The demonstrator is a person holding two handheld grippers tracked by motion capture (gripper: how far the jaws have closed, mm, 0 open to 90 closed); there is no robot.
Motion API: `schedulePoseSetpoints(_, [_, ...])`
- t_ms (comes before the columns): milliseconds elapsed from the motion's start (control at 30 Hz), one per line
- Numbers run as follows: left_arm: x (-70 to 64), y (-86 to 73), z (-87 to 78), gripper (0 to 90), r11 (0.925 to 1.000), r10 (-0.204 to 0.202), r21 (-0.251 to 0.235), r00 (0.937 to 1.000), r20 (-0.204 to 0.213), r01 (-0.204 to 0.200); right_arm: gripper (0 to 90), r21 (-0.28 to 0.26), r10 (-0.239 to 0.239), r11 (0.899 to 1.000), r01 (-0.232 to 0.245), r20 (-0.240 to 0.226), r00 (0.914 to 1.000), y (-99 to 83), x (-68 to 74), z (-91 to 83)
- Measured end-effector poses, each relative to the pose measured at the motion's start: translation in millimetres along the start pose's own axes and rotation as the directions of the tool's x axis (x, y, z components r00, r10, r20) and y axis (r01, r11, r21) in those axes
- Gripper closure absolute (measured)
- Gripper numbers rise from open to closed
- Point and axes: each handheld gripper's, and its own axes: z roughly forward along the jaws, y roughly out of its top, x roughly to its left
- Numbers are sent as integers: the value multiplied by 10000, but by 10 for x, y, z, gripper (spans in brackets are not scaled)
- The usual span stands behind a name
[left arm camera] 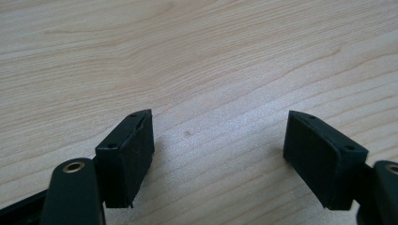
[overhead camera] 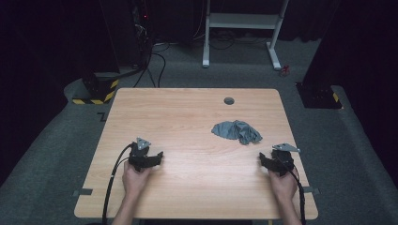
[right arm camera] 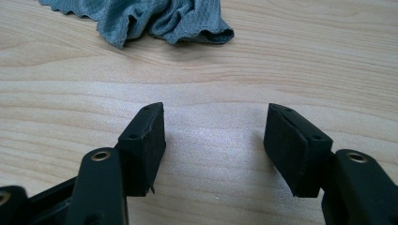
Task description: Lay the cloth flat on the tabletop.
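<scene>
Resting low over the table (overhead camera: 187, 122), the right gripper (right arm camera: 213, 140) is holding its jaws spread with nothing between them. Ahead of it, near but apart, the grey cloth (right arm camera: 155, 16) is lying crumpled. It looks light, soft and limp; pinching a raised fold at its nearer edge seems best. Well off, the left gripper (left arm camera: 218, 147) is gaping too.

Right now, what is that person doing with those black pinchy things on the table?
A person holds a gripper in each hand at a wooden table. The left gripper and the right gripper both sit low over the table, jaws open and empty. A crumpled grey cloth lies untouched on the wood, just ahead of the right gripper, which points toward it.
</scene>
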Motion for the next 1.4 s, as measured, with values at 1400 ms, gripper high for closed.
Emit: schedulePoseSetpoints(1400, [12, 3, -1, 259, 10000, 34, 3, 10000, -51, -34, 418, -519, -1005, 9941, 950, -1164, 9881, 681, 541, 438])
